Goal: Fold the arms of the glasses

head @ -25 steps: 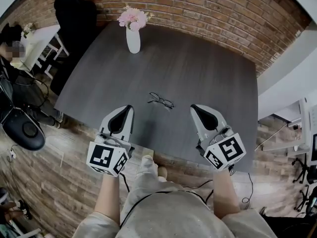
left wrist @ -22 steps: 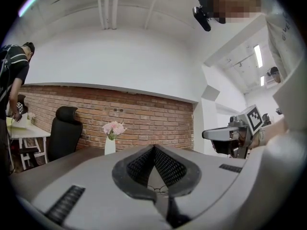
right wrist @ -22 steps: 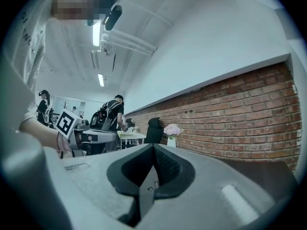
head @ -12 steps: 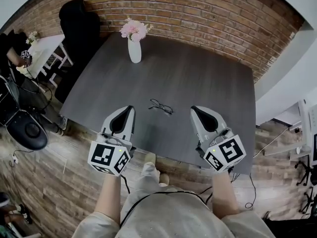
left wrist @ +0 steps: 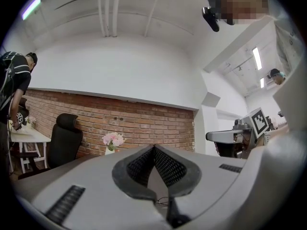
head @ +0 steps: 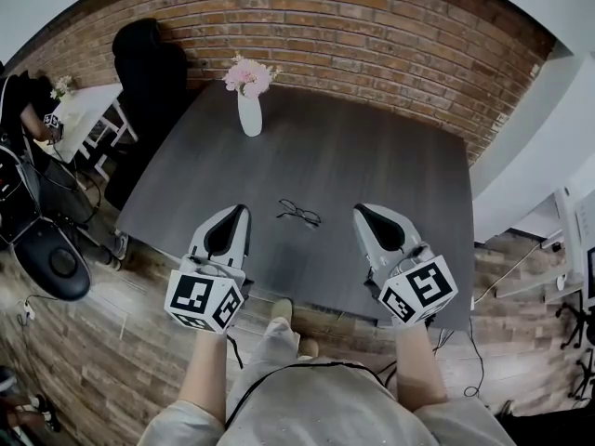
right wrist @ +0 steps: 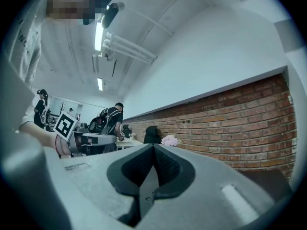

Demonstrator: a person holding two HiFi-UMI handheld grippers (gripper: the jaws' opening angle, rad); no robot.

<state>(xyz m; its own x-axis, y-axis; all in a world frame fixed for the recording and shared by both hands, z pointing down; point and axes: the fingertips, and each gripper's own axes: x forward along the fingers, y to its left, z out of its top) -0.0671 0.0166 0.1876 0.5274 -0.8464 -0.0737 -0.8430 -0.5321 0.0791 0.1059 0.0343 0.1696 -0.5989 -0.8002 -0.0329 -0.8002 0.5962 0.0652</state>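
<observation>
The wide, dark grey wooden worktop (head: 372,156) runs from the person's front to a red brick wall (head: 372,35).

Two grey plastic hand-held grippers are over its near edge, each pointing roughly level across the surface. Both are clear of everything on it. The left gripper (head: 244,208) has its jaws together, the ribbed black pads meeting at the tips with nothing between them. The right gripper (head: 358,209) is likewise closed and empty.

A white ceramic vase of pink flowers (head: 249,111) stands upright near the far edge, well apart from the grippers.

The thin black-framed glasses (head: 299,214) lie flat on the worktop between the two gripper tips and just beyond them, touched by neither. They are too small in the head view to tell whether their arms stand out or are already tucked behind the lenses.

That leaves the step unsettled. Closed, empty grippers flanking the glasses would fit an approach to a pair whose arms are open. They would equally fit a pull-back from a pair already folded. What the next move calls for depends on how the arms lie at the hinges, which these views do not show.
</observation>
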